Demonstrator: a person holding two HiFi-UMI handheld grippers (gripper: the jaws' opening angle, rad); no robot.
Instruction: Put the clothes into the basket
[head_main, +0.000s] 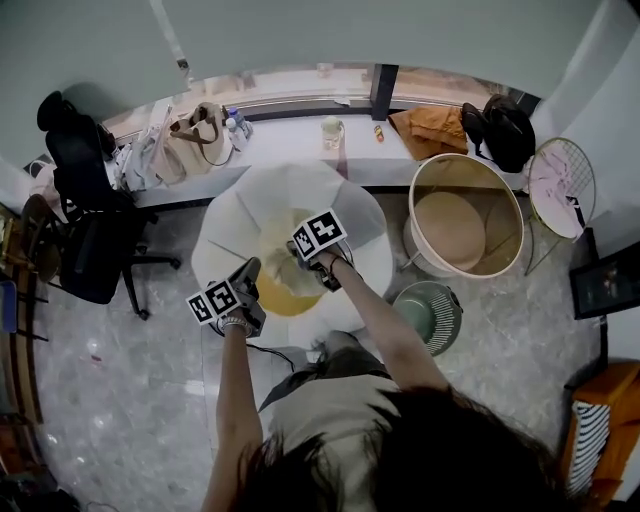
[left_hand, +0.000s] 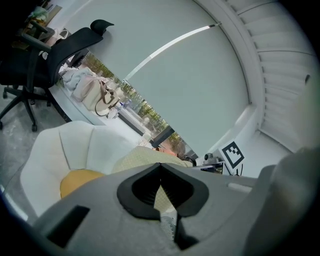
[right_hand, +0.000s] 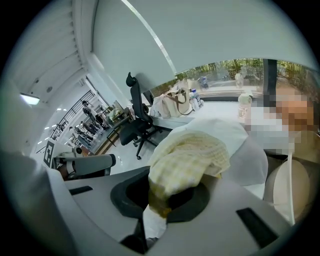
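Cloth (right_hand: 187, 162), one piece, pale yellow and checked, hangs above the one white chair (head_main: 300, 190), stretched between two grippers. The left gripper (left_hand: 161, 192) has its jaws narrowed onto one edge of the cloth. The right gripper (right_hand: 155, 200) clamps a bunched fold of the same cloth between nearly closed jaws. One yellow cushion (head_main: 285, 300) lies on the chair seat, below the cloth. One round basket (head_main: 466, 158) stands on the floor just right of the chair.
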